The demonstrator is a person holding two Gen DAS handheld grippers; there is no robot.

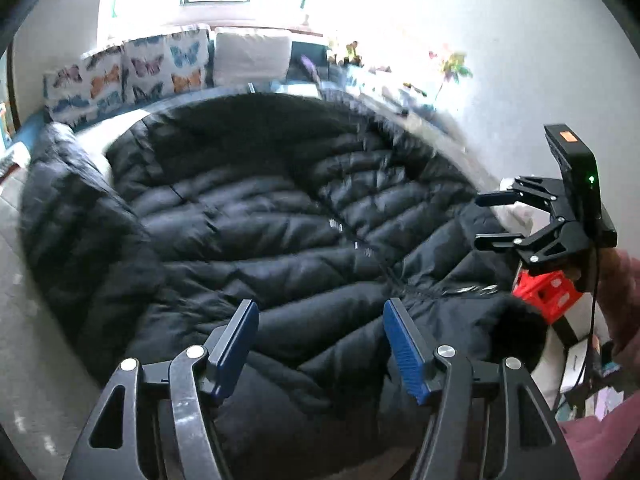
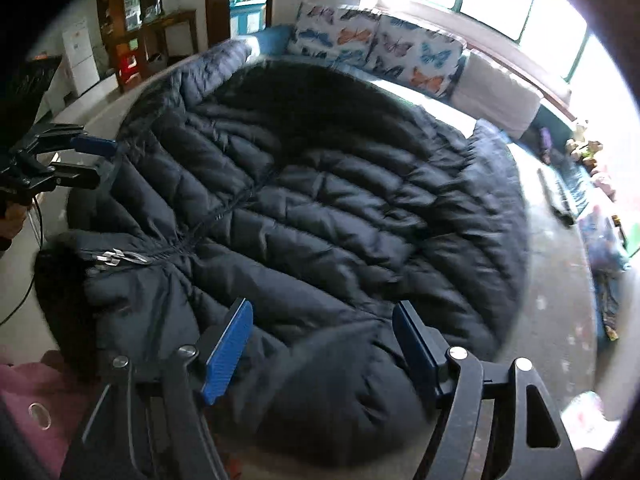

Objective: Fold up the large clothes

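While the black puffer jacket (image 2: 304,208) lies spread flat over the pale surface that carries it, zipped front upward, collar at the near edge toward the person and hem toward the far edge by the butterfly cushions (image 2: 376,48), both tools hang above its near shoulders; the left tool (image 1: 320,344) has its blue pads apart with nothing pinched between them; the right tool (image 2: 322,344) likewise stands open over a bulging shoulder fold; the quilted shell looks slippery and springy, so a shallow pinch could slide off, or catch only the top layer and drag the fold crooked.
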